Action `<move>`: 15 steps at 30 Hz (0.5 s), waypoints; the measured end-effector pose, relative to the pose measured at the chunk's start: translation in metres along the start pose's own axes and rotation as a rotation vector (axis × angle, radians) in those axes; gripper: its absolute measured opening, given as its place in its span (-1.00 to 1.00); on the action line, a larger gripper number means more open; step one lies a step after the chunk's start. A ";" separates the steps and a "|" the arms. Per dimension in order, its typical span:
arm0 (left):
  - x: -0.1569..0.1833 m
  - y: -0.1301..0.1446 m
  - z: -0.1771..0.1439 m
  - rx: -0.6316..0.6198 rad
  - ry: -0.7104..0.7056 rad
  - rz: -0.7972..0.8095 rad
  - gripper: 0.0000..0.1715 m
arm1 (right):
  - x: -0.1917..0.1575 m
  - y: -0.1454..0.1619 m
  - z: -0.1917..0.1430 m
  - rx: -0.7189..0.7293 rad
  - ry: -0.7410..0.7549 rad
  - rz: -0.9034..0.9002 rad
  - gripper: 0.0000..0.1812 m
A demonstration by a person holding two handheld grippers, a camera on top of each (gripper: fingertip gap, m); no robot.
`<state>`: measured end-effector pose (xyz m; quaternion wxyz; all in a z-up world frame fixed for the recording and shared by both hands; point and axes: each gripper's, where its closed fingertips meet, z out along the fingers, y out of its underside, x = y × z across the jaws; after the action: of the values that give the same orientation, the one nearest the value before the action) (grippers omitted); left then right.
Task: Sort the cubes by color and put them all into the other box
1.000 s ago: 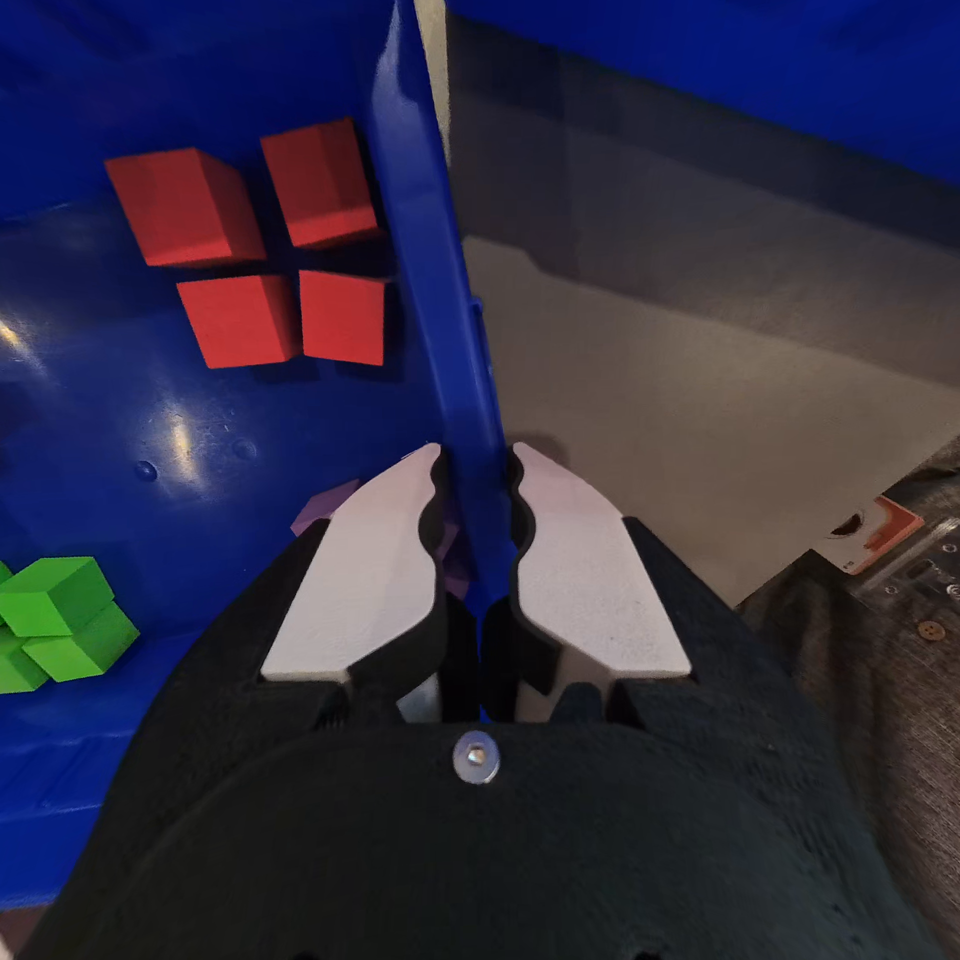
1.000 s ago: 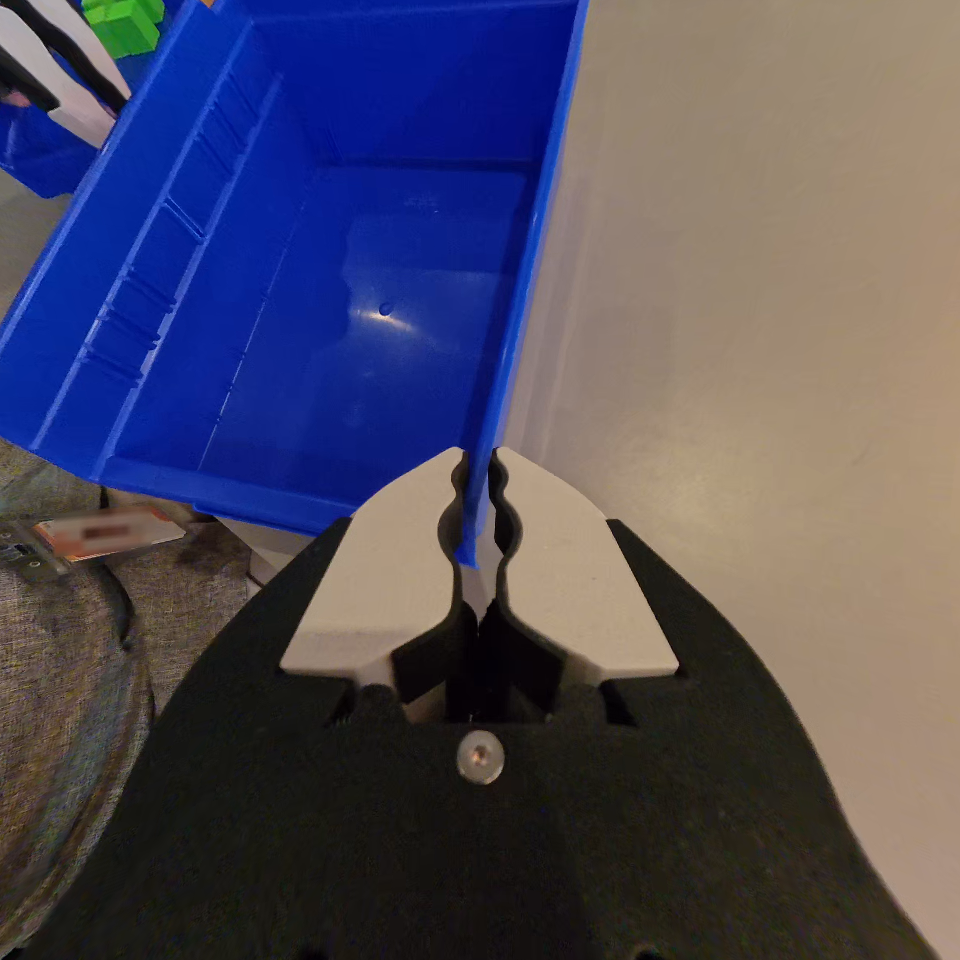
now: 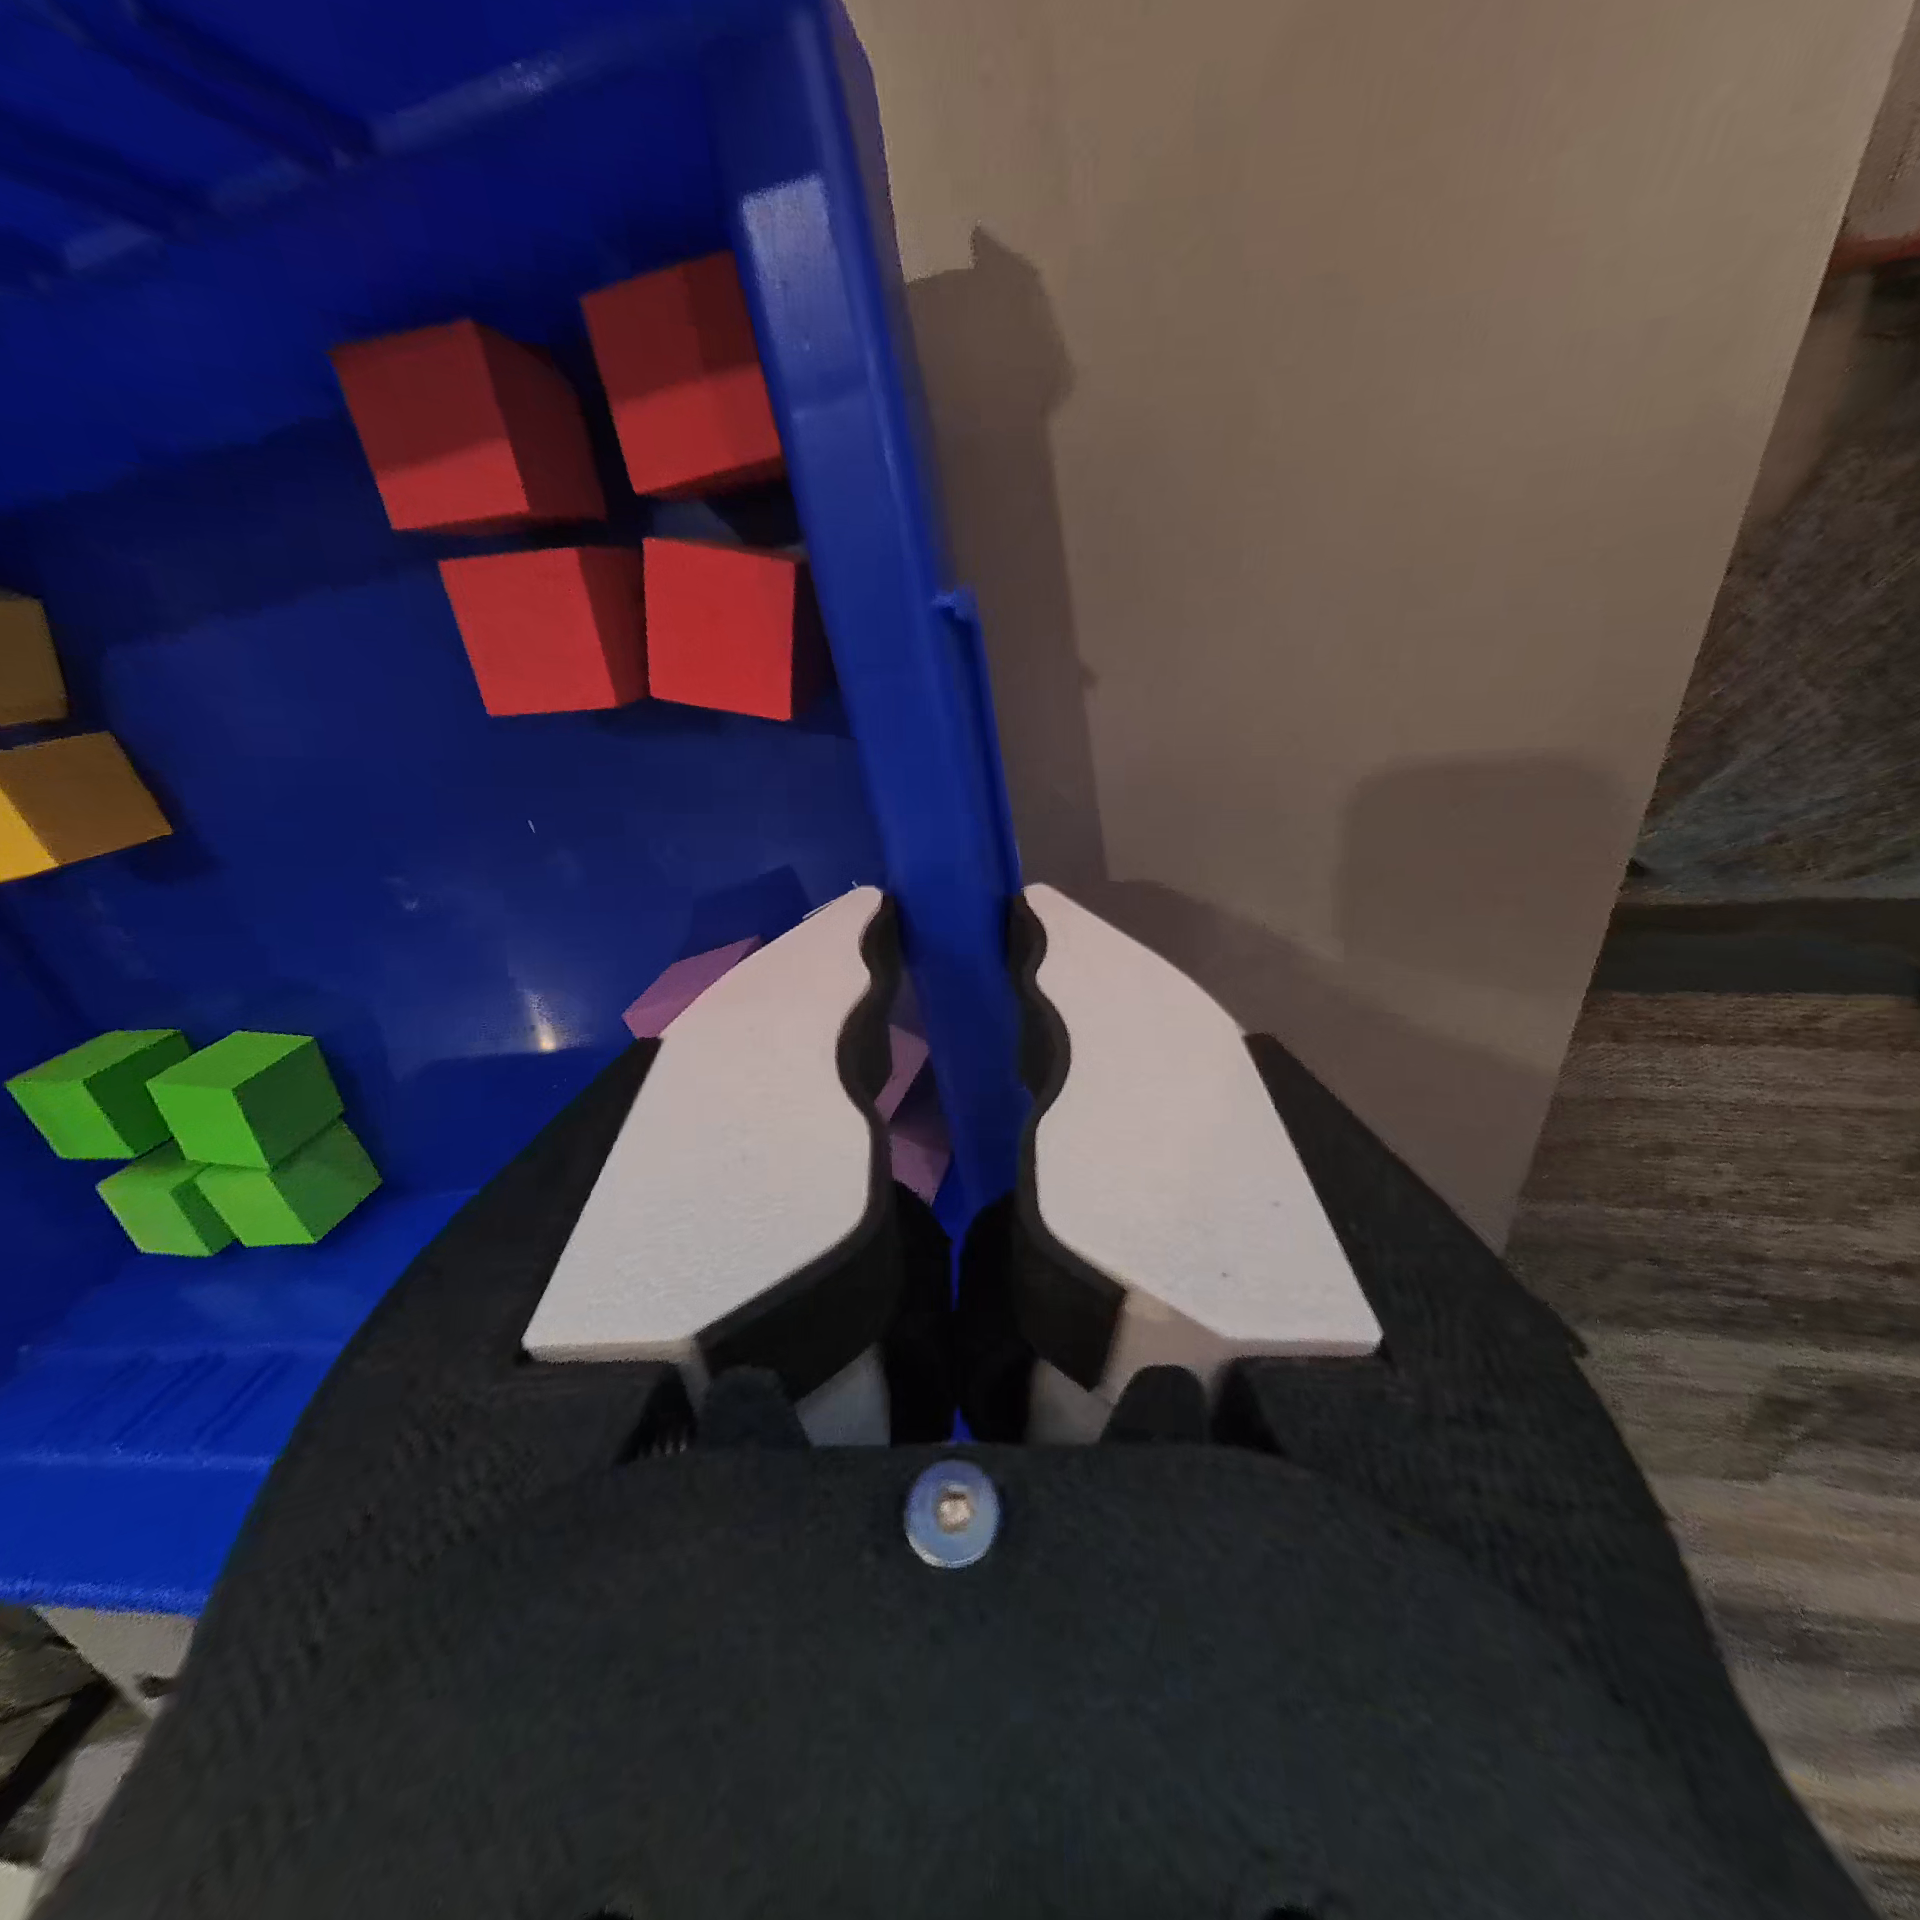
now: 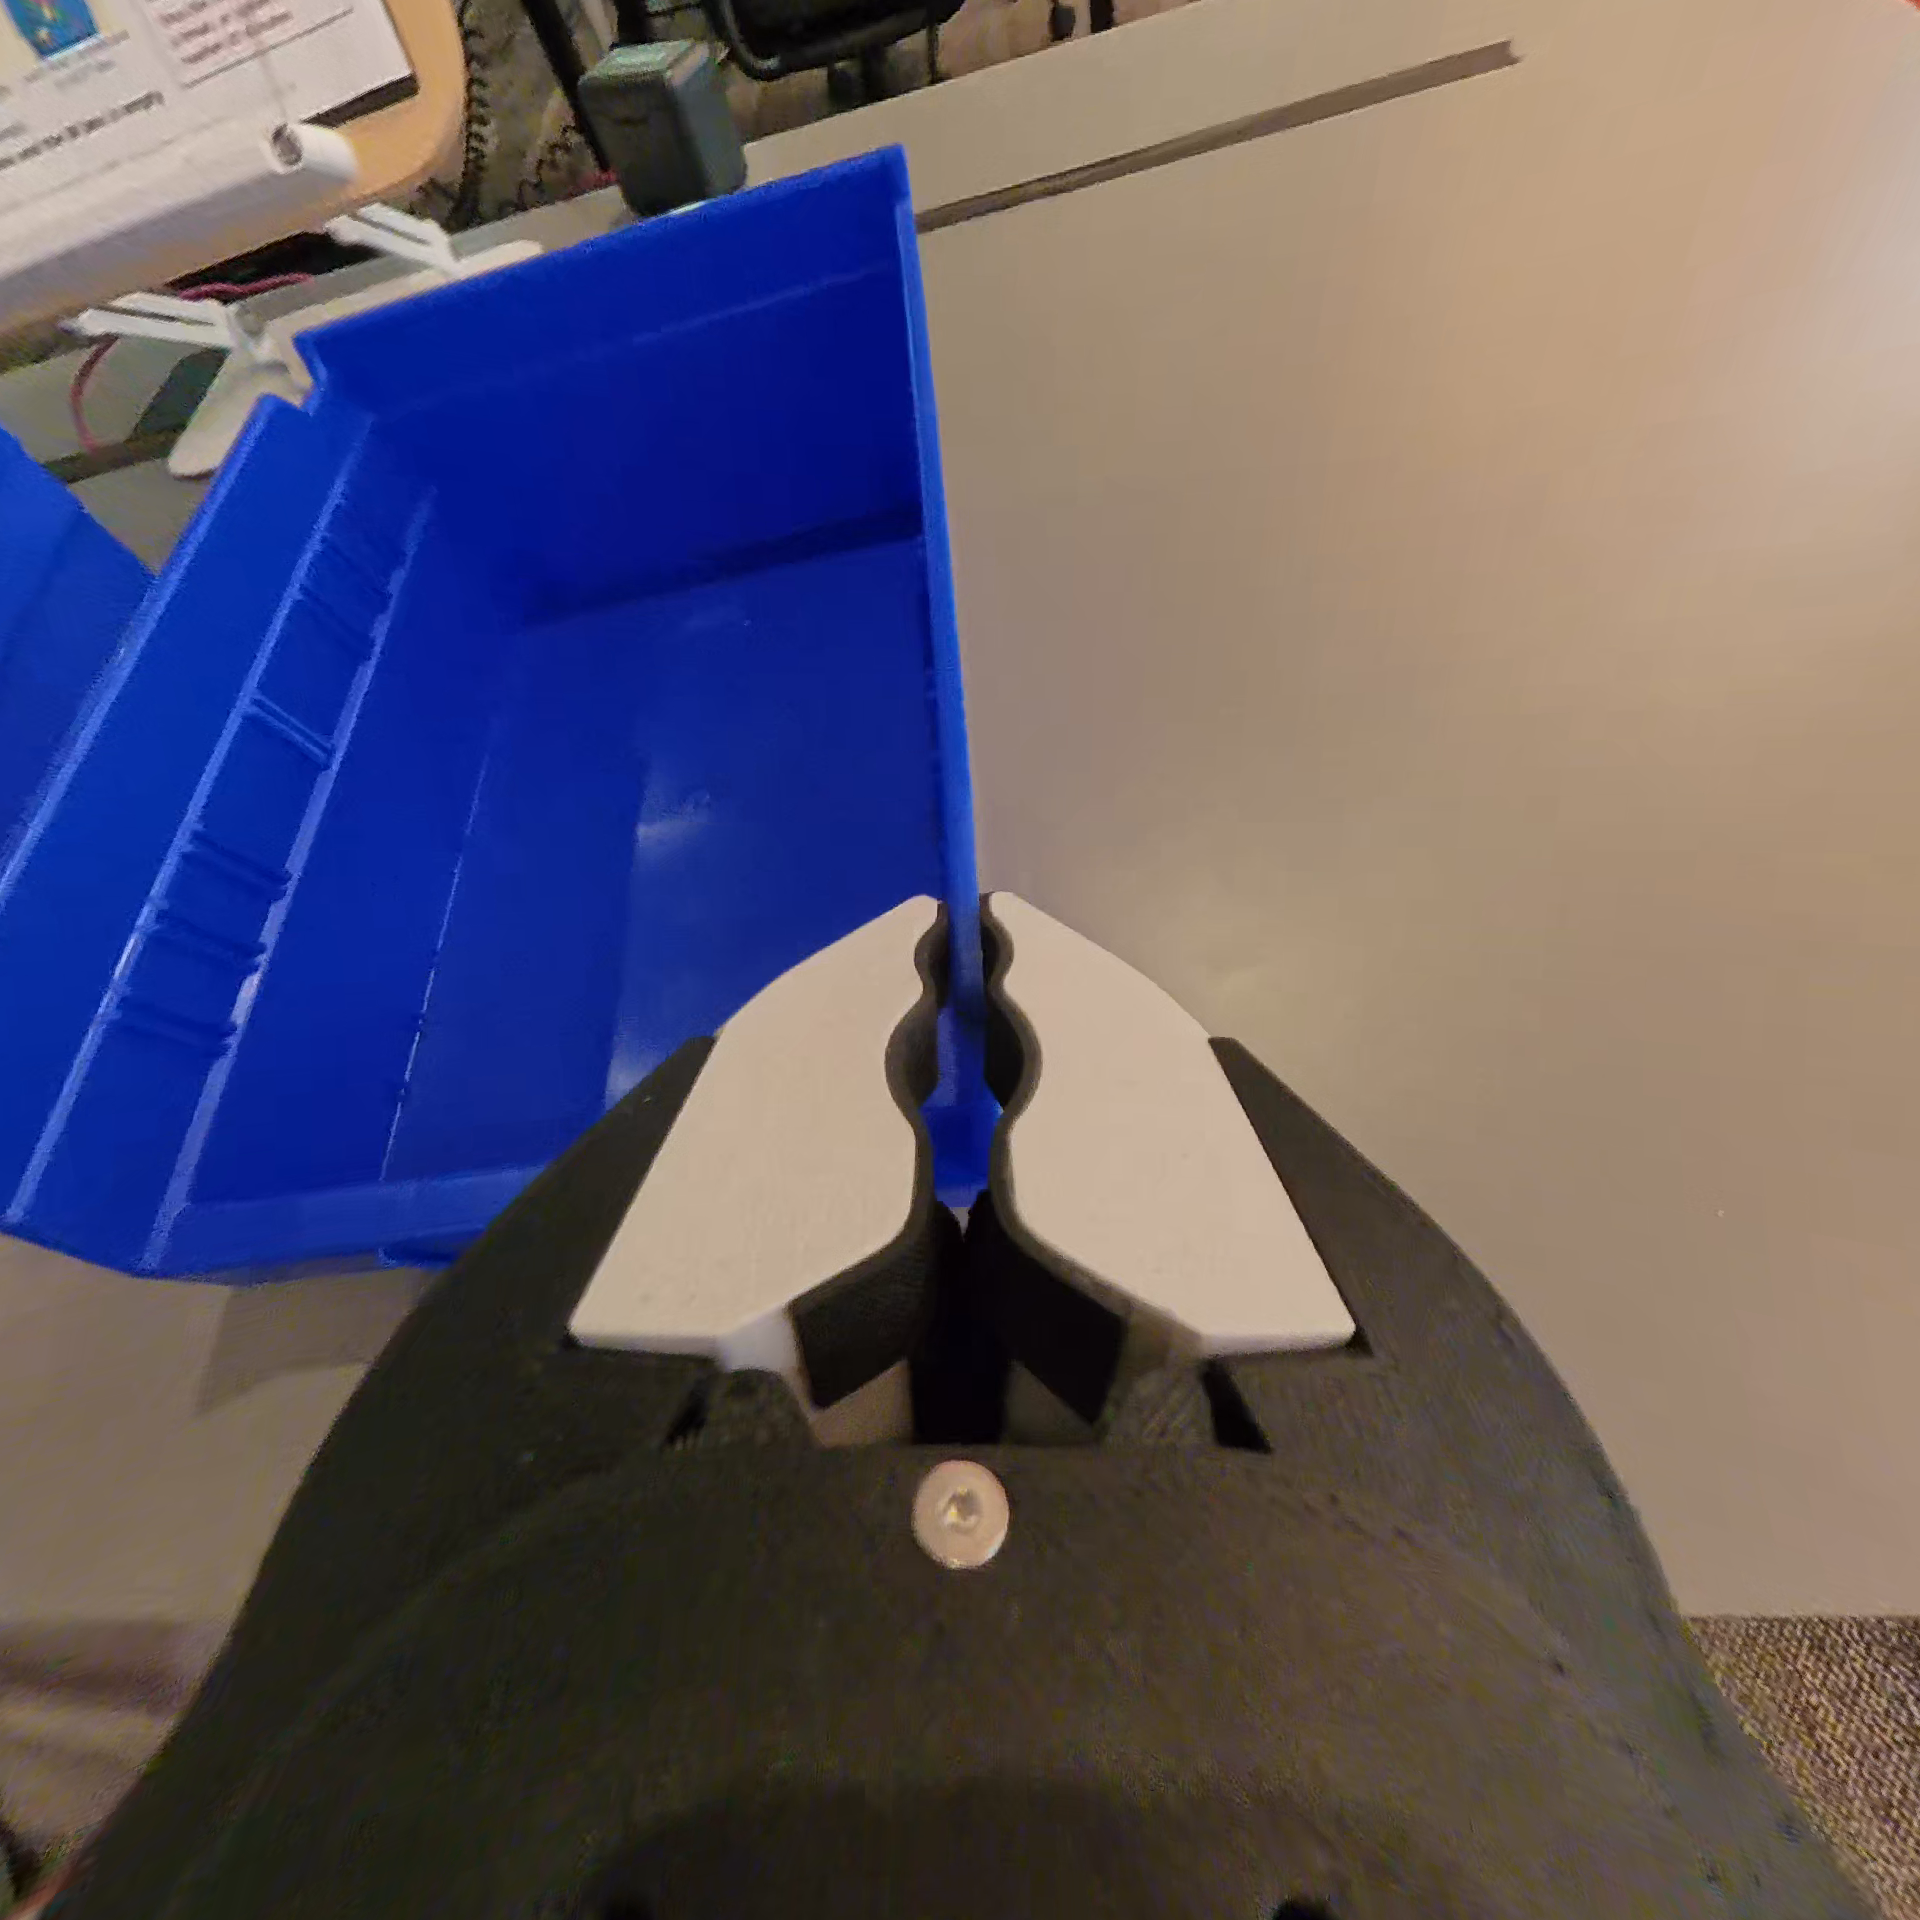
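My left gripper [image 3: 951, 904] is shut on the right wall of a blue bin [image 3: 883, 644]. Inside that bin lie several red cubes [image 3: 540, 623], green cubes [image 3: 229, 1132], yellow cubes [image 3: 62, 800] and purple pieces [image 3: 691, 982] partly hidden behind my left finger. My right gripper [image 4: 966, 909] is shut on the right wall of a second blue bin [image 4: 940, 665], which has nothing in it. Part of the other bin [image 4: 52, 623] shows at the left edge of the right wrist view.
Both bins sit on a pale grey table [image 4: 1403, 727]. Carpet [image 3: 1766, 1351] lies beyond the table edge on the right. A white stand [image 4: 260, 322], papers [image 4: 156, 62] and a dark box [image 4: 665, 125] are behind the empty bin.
Both views have swung: the left bin now sits nearer the table's right edge and more cubes show. The right view has tilted up, showing the empty bin's far end and the background.
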<state>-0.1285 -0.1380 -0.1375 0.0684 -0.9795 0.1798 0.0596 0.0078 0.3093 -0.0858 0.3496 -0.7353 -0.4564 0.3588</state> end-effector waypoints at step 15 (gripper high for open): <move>-0.015 0.012 0.000 0.032 -0.027 0.073 -0.76 | 0.012 -0.024 0.032 0.114 0.116 0.070 -0.96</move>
<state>-0.1463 -0.1441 -0.1364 0.0841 -0.9702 0.2154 0.0726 -0.0258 0.3349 -0.0843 0.4040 -0.7493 -0.3881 0.3532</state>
